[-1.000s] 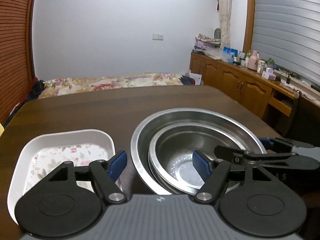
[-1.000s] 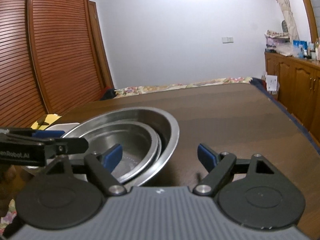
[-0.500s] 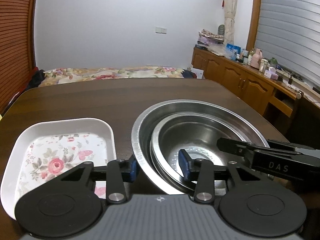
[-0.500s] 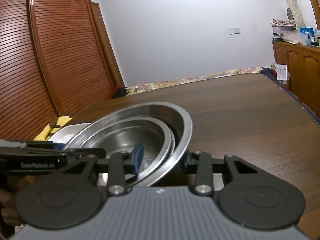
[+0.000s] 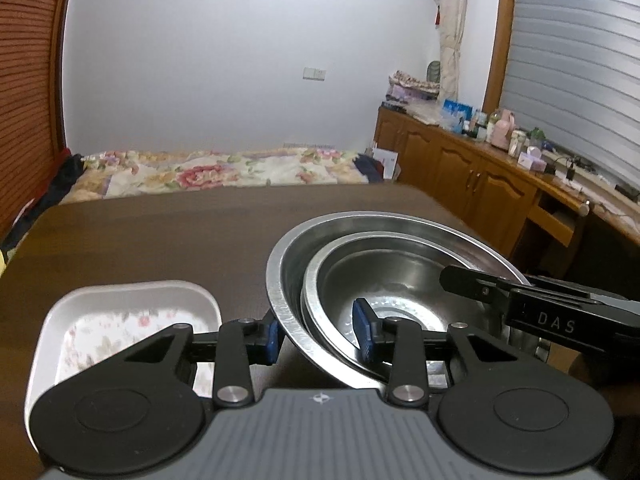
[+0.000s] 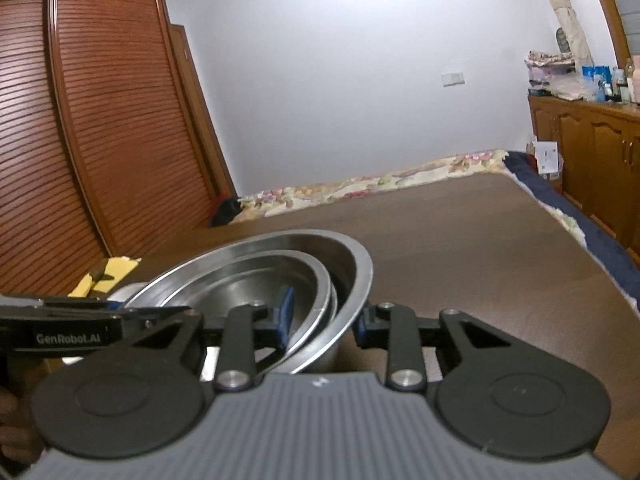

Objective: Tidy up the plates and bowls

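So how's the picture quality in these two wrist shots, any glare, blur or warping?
Left wrist view: soft overall, the white floral tray smeared, bright reflections on the steel bowls, and the window frame bowed by the fisheye. Right wrist view: sharper on the bowl rims, the wardrobe curved by the lens, and the far bed hazy.

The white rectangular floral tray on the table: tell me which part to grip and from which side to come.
Grip the white rectangular floral tray by its raised rim, probably the long side facing the stacked steel bowls, one finger inside and one outside. The wall stands upright and thin, and the tray lies flat on the brown table, so come from above, tilted down.
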Action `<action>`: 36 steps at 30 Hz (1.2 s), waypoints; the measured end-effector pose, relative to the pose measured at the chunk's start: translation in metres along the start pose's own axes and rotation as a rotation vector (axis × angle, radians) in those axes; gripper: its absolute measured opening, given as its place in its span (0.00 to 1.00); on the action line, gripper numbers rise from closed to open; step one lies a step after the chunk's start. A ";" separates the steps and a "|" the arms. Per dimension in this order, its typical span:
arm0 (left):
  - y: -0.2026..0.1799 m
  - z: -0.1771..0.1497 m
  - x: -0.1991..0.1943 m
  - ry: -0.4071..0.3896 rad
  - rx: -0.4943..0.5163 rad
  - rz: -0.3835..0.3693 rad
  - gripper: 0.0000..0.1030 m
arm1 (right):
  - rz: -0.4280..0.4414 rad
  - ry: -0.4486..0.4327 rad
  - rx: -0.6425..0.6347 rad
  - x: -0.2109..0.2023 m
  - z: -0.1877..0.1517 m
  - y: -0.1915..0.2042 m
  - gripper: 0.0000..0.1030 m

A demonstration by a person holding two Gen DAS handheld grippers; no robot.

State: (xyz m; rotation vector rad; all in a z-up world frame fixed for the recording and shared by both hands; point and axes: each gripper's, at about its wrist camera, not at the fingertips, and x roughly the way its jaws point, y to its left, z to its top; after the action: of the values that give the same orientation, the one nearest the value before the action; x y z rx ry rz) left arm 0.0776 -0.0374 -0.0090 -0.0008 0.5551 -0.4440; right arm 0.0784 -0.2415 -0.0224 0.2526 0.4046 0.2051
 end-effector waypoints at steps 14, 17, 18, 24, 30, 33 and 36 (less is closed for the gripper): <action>-0.007 0.038 -0.035 -0.061 0.031 0.002 0.37 | 0.013 -0.060 -0.040 -0.018 0.045 0.012 0.31; -0.006 0.036 -0.042 -0.056 0.031 0.001 0.37 | 0.023 -0.061 -0.046 -0.021 0.047 0.016 0.31; -0.005 0.036 -0.043 -0.052 0.029 0.001 0.37 | 0.025 -0.059 -0.047 -0.021 0.048 0.017 0.31; 0.007 0.033 -0.054 -0.057 0.025 0.019 0.37 | 0.055 -0.034 -0.017 -0.016 0.046 0.021 0.31; 0.028 0.027 -0.061 -0.056 -0.006 0.046 0.37 | 0.087 -0.011 -0.030 -0.008 0.041 0.038 0.31; 0.038 0.025 -0.065 -0.055 -0.019 0.063 0.37 | 0.105 -0.002 -0.045 -0.004 0.040 0.048 0.31; 0.051 0.023 -0.067 -0.053 -0.028 0.076 0.37 | 0.124 0.010 -0.052 0.002 0.038 0.057 0.31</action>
State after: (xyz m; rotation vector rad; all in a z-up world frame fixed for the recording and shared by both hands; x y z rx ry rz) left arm 0.0589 0.0334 0.0387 -0.0183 0.5079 -0.3615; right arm 0.0879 -0.1950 0.0270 0.2261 0.3937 0.3379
